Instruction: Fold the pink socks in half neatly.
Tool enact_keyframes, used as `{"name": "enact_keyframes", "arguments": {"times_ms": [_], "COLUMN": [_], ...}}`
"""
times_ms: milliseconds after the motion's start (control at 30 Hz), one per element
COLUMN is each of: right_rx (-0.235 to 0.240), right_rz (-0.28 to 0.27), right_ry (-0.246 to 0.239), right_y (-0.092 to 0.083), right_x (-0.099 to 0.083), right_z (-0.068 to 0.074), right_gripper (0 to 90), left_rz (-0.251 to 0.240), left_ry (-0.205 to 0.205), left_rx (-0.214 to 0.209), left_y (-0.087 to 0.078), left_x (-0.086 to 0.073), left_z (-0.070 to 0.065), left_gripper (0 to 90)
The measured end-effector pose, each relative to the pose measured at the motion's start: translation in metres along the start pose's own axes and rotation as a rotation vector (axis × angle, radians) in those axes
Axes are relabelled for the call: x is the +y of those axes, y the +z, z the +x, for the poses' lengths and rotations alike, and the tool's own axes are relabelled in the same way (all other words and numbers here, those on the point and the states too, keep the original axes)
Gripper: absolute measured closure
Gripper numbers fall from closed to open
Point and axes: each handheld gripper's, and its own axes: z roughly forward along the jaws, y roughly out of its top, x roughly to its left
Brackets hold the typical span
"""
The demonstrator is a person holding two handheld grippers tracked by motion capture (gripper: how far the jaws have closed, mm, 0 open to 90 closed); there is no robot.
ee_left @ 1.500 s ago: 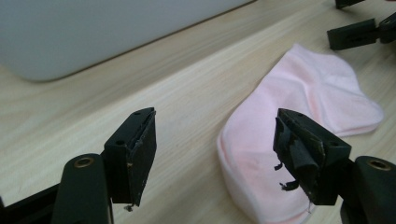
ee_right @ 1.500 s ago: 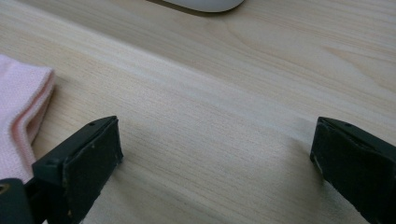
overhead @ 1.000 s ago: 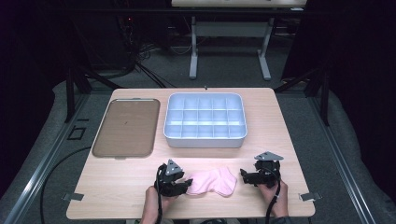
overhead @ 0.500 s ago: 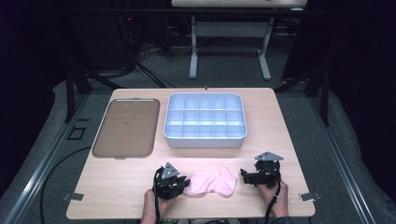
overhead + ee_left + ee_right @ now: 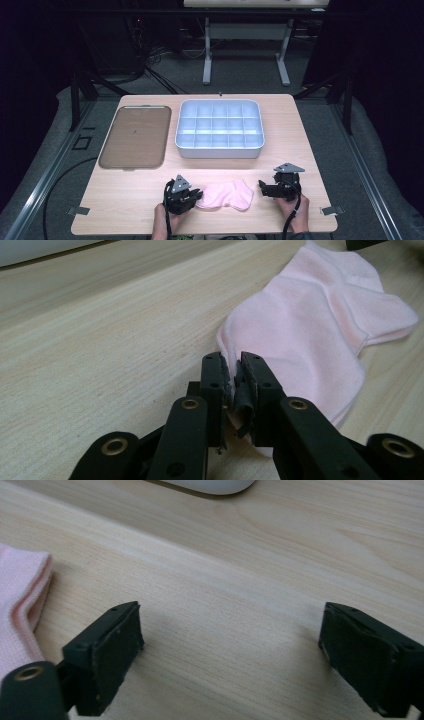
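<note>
A pink sock [image 5: 225, 195] lies flat on the wooden table near its front edge. At the sock's left end, my left gripper [image 5: 192, 196] has just been closing its jaws. In the left gripper view they pinch the edge of the sock [image 5: 320, 325], and the left gripper [image 5: 232, 365] shows almost no gap. My right gripper [image 5: 262, 189] rests just right of the sock. Its jaws have just been closing a little but still stand wide apart. In the right gripper view only bare wood lies between them [image 5: 230, 630], and the sock [image 5: 20, 595] is off to the left.
A white tray [image 5: 220, 152] divided into several compartments stands behind the sock at mid-table. A flat brown tray [image 5: 135, 135] lies to its left. Dark floor, cables and a table frame lie beyond the far edge.
The left gripper's jaws have drawn together onto the sock's left edge. The right gripper has stayed in place beside the sock.
</note>
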Motion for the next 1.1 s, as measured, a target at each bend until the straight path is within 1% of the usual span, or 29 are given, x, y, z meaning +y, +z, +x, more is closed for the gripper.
{"name": "enact_keyframes", "arguments": {"times_ms": [67,200,233,267,300,367,400,433,467,500,533,567,600,633,667,700,733,767,800,867,900,1000,1033,1100], "right_rx": [0.000,0.005,0.036,0.036,0.098,0.148,0.174,0.187,0.191,0.204,0.204,0.212,0.212,0.229,0.229,0.238,0.251,0.254,0.254,0.255,0.256,0.245,0.232,0.196], "right_rz": [0.000,0.000,-0.016,-0.016,-0.028,-0.028,-0.029,-0.030,-0.021,-0.014,-0.014,0.000,0.000,0.019,0.019,0.020,0.034,0.035,0.049,0.046,0.050,0.058,0.066,0.077], "right_ry": [0.002,0.018,0.047,0.047,0.099,0.139,0.156,0.165,0.159,0.151,0.151,0.140,0.140,0.122,0.122,0.121,0.107,0.108,0.096,0.099,0.095,0.082,0.064,0.023], "right_y": [-0.001,-0.003,-0.007,-0.007,-0.012,-0.018,-0.021,-0.023,-0.025,-0.027,-0.027,-0.029,-0.029,-0.030,-0.030,-0.030,-0.028,-0.027,-0.025,-0.024,-0.024,-0.024,-0.024,-0.025], "right_x": [0.000,-0.001,-0.003,-0.003,-0.005,-0.007,-0.007,-0.007,-0.007,-0.006,-0.006,-0.006,-0.006,-0.007,-0.007,-0.007,-0.008,-0.009,-0.009,-0.009,-0.008,-0.007,-0.007,-0.006], "right_z": [0.000,0.000,-0.002,-0.002,-0.004,-0.004,-0.002,0.001,0.003,0.007,0.007,0.017,0.017,0.025,0.025,0.029,0.036,0.040,0.044,0.048,0.049,0.053,0.057,0.063], "right_gripper": [14.7,15.7,21.0,21.0,22.9,27.0,29.7,31.1,33.6,36.9,36.9,40.1,40.1,42.9,42.9,44.3,45.7,46.7,47.5,50.2,52.3,54.0,56.5,58.1], "left_rz": [-0.002,-0.003,-0.003,-0.003,-0.003,-0.004,-0.002,-0.003,-0.004,-0.004,-0.004,-0.005,-0.005,-0.004,-0.004,-0.007,-0.006,-0.006,-0.008,-0.006,-0.007,-0.006,-0.007,-0.007], "left_ry": [-0.002,-0.008,-0.007,-0.007,-0.009,-0.015,-0.012,-0.009,-0.004,-0.004,-0.004,-0.004,-0.004,-0.007,-0.007,-0.017,-0.015,-0.016,-0.018,-0.005,-0.003,-0.001,-0.001,-0.004], "left_rx": [0.001,0.000,0.000,0.000,-0.001,0.001,-0.001,0.003,0.002,0.004,0.004,0.004,0.004,0.000,0.000,-0.001,-0.004,-0.003,-0.001,0.006,0.007,0.007,0.008,0.006], "left_y": [0.000,0.000,0.000,0.000,0.000,0.000,0.000,0.000,0.000,0.000,0.000,0.000,0.000,0.000,0.000,0.000,0.000,0.000,0.000,0.000,0.000,0.000,0.000,0.000], "left_x": [0.000,0.000,0.000,0.000,0.000,0.000,0.000,0.000,0.000,0.000,0.000,0.000,0.000,0.000,0.000,0.000,0.000,0.000,0.000,0.000,0.000,-0.001,-0.001,-0.001], "left_z": [0.001,0.001,0.001,0.001,0.001,0.001,0.001,0.001,0.001,0.001,0.001,0.001,0.001,0.001,0.001,0.001,0.002,0.002,0.001,0.001,0.001,0.001,0.000,0.001], "left_gripper": [80.5,80.4,80.4,80.4,80.4,80.4,80.4,80.4,80.4,80.4,80.3,80.3,80.3,80.3,80.4,80.4,80.4,80.4,80.4,80.3,80.3,80.3,80.3,80.3]}}
